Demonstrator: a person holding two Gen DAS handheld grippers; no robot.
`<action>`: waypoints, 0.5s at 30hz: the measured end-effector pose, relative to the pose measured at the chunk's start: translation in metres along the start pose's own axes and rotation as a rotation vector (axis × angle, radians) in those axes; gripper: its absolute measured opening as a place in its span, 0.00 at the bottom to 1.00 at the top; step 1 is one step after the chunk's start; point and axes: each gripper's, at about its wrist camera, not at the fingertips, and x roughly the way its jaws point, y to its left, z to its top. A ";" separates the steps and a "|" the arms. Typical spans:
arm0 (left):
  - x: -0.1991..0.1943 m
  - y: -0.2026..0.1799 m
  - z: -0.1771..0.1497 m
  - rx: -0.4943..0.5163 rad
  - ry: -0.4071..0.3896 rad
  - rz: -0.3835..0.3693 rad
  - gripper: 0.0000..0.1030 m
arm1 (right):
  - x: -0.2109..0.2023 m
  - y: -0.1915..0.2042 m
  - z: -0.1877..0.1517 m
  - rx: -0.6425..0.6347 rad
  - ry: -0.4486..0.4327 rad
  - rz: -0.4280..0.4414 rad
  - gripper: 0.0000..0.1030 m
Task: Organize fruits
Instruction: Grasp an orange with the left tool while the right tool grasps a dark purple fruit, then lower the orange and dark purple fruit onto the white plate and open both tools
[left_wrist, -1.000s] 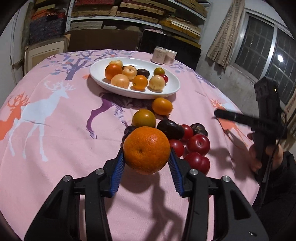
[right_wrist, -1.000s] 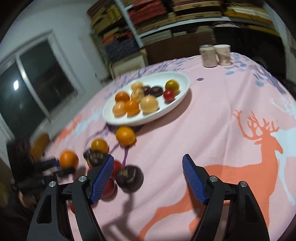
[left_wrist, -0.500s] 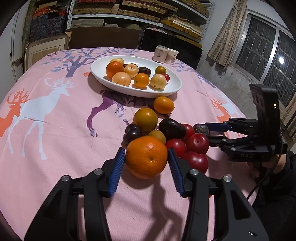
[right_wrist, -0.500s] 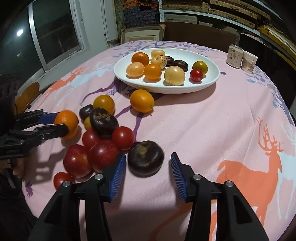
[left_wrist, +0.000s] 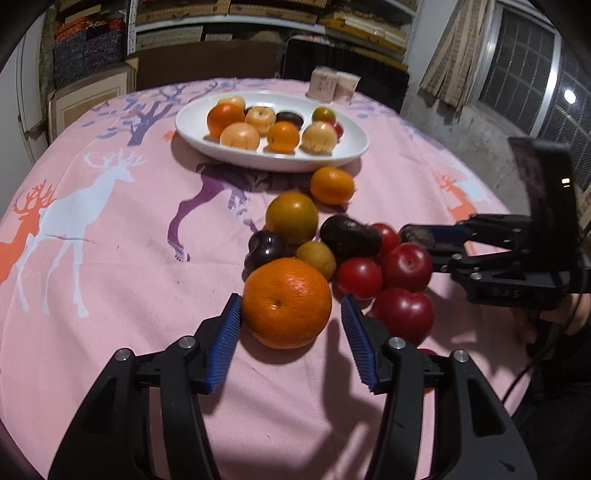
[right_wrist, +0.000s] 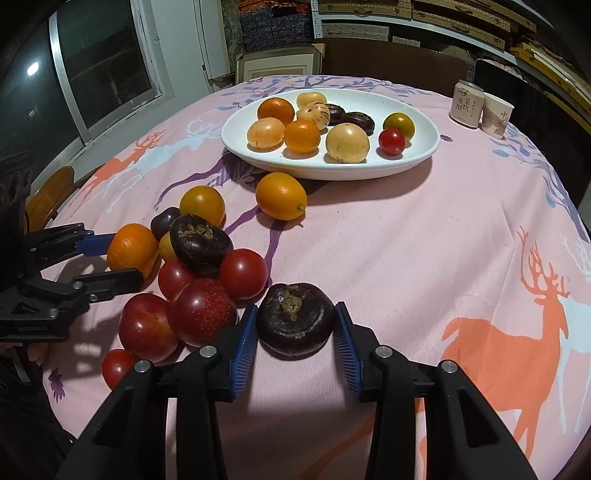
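Left gripper sat low over the pink deer-print worktop, fingers opening around a big orange; left pad touched the peel, right pad stood just clear. Orange was round, pitted, bright, resting on the cloth at the near edge of a loose fruit heap: red plums, tomatoes, dark purple fruits, small oranges. Right gripper straddled a dark purple fruit, flattened, glossy, with a brown crusty stem scar; fingers were closing, both blue pads at its sides, contact looked made. White oval plate beyond held oranges, pale yellow fruits, dark ones, one tomato. Right view alone showed the can label clearly and a small tomato near the edge; left view alone showed curtain and a hand under the right gripper.
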 end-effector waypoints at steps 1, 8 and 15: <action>0.002 0.001 0.000 -0.002 0.005 0.006 0.51 | 0.000 0.000 0.000 0.001 0.000 0.000 0.41; -0.016 0.003 -0.007 -0.028 -0.077 0.004 0.44 | -0.005 -0.007 -0.004 0.057 -0.020 0.048 0.41; -0.028 -0.001 -0.012 -0.029 -0.077 -0.010 0.44 | -0.030 -0.024 -0.007 0.125 -0.113 0.068 0.41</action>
